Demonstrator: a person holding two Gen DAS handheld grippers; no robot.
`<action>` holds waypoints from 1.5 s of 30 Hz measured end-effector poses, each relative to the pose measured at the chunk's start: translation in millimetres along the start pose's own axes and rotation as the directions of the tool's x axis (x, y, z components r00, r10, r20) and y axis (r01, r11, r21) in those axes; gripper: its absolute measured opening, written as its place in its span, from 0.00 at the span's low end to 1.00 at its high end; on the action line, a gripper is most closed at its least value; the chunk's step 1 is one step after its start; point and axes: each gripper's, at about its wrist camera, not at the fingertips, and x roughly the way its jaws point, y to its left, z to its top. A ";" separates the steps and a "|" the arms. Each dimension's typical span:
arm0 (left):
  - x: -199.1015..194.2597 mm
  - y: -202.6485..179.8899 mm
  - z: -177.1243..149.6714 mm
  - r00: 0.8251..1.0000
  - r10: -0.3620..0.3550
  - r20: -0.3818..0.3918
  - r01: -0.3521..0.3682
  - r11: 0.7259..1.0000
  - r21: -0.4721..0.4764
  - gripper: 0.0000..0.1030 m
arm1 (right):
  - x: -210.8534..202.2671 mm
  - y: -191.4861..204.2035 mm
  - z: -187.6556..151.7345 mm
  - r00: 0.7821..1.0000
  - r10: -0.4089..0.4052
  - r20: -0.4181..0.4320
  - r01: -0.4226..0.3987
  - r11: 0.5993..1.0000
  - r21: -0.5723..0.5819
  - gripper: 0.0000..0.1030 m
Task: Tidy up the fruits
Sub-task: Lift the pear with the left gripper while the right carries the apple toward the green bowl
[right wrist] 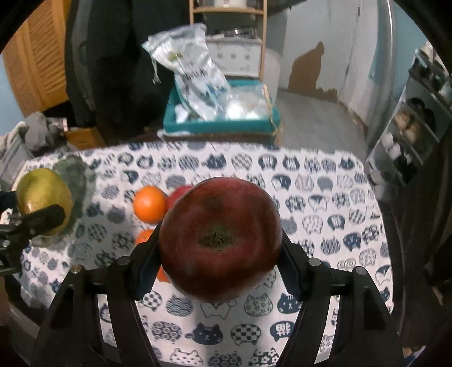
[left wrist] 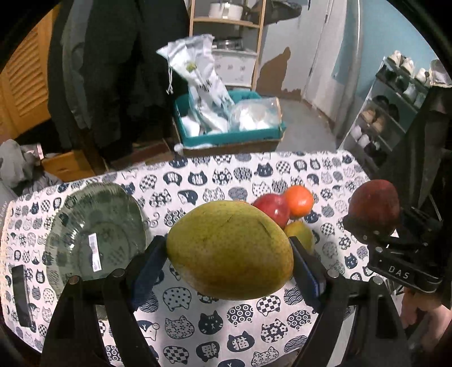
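My left gripper point(left wrist: 228, 251) is shut on a large yellow-green mango point(left wrist: 228, 248), lifted above the cat-print tablecloth point(left wrist: 197, 324). My right gripper point(right wrist: 220, 251) is shut on a dark red apple point(right wrist: 220, 240), also held in the air; the same apple point(left wrist: 374, 207) shows at the right of the left wrist view. On the cloth lie a red apple point(left wrist: 272, 209), an orange point(left wrist: 299, 200) and a small yellow-green fruit point(left wrist: 301, 233). A green glass plate point(left wrist: 93, 234) sits at the left. In the right wrist view the mango point(right wrist: 42, 197) appears far left, over the plate point(right wrist: 76, 175).
A dark flat object point(left wrist: 21, 296) lies near the table's left edge. Beyond the far edge stand a teal box with plastic bags point(left wrist: 226, 124), a wooden shelf point(left wrist: 226, 22) and hanging dark coats point(left wrist: 107, 70). A shoe rack point(left wrist: 389, 113) is at the right.
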 end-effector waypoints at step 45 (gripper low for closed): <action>-89.0 121.2 16.4 0.967 0.165 0.195 -0.137 0.979 -0.151 0.83 | -36.9 135.3 79.4 0.973 0.184 0.141 -0.168 0.979 -0.117 0.71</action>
